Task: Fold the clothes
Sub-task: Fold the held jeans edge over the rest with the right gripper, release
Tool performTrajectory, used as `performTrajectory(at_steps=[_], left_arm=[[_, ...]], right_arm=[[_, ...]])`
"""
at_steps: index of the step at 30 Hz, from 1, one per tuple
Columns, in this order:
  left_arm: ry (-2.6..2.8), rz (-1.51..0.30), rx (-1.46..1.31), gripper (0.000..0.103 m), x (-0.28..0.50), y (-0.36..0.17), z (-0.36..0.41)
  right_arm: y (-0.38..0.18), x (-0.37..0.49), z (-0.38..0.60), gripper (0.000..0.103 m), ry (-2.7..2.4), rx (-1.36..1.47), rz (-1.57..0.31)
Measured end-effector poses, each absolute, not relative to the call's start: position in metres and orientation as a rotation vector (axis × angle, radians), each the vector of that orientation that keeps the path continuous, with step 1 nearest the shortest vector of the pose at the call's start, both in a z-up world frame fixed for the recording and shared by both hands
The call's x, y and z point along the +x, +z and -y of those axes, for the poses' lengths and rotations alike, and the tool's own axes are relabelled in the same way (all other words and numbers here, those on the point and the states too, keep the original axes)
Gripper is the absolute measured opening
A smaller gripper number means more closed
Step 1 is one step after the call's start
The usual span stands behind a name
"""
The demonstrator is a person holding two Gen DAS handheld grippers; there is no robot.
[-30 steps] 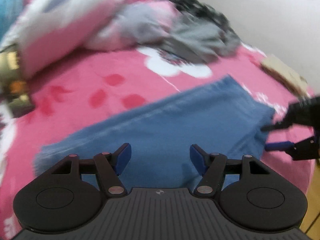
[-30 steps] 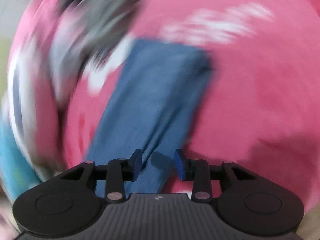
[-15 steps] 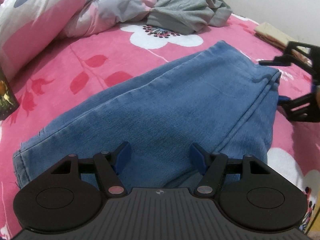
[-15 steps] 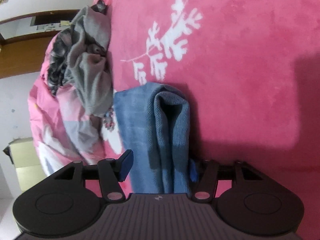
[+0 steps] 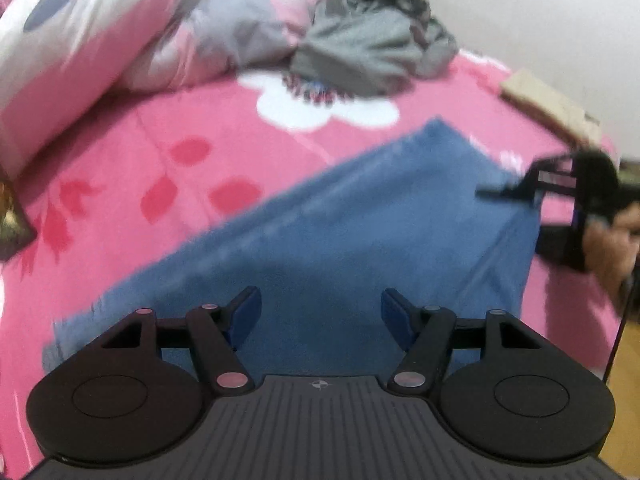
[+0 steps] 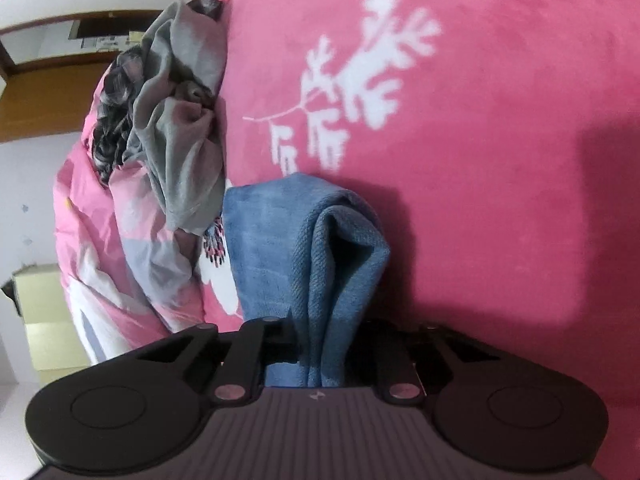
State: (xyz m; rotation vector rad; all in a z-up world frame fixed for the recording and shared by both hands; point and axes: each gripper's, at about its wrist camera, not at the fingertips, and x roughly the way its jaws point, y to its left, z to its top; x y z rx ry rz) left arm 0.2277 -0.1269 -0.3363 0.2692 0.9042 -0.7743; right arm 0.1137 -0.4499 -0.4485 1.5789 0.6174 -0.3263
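Jeans (image 5: 340, 216) are laid already doubled lengthwise beside the grey clothes pile (image 5: 372, 56); one end is clamped by the right gripper (image 6: 326, 344), left gripper (image 5: 320, 316) held open above. Cross folds probably remain.

Inventory, by count.

- Blue jeans (image 5: 360, 216): one pair, folded lengthwise.
- Grey garment (image 6: 180, 120): one, crumpled, with one dark patterned garment (image 6: 110, 136) bunched against it; whether more lie underneath cannot be told.
- Pink, white and grey duvet (image 5: 100, 32): one, heaped.
- Bed (image 6: 500, 180) with pink floral cover: one.
- Claws: two. Left claw (image 5: 321, 312), with two blue-padded fingers; right claw (image 6: 324, 340), with two fingers.
- Hand (image 5: 612, 240): one in view, on the right claw.
- Beige folded item (image 5: 548, 104) at the far edge of the bed: one.
- Pale boxes (image 6: 44, 320) beside the bed: apparently two, stacked.
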Motion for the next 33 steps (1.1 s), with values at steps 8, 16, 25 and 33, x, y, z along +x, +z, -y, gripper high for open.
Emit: performTrajectory(at_steps=[8, 16, 25, 33], left_arm=[[-0.717, -0.860, 0.244, 0.074, 0.268, -0.389, 0.168], [-0.705, -0.880, 0.189, 0.075, 0.272, -0.383, 0.164], [-0.665, -0.850, 0.142, 0.073, 0.251, -0.349, 0.128], [-0.782, -0.696, 0.489, 0.070, 0.193, -0.369, 0.152]], right_arm=[[-0.448, 0.114, 0.446, 0.015, -0.329, 1.563, -0.594], [-0.370, 0.138, 0.421, 0.013, -0.132, 1.253, -0.591], [-0.312, 0.153, 0.392, 0.013, -0.005, 0.971, -0.633], [-0.312, 0.148, 0.379, 0.013, -0.030, 0.989, -0.671]])
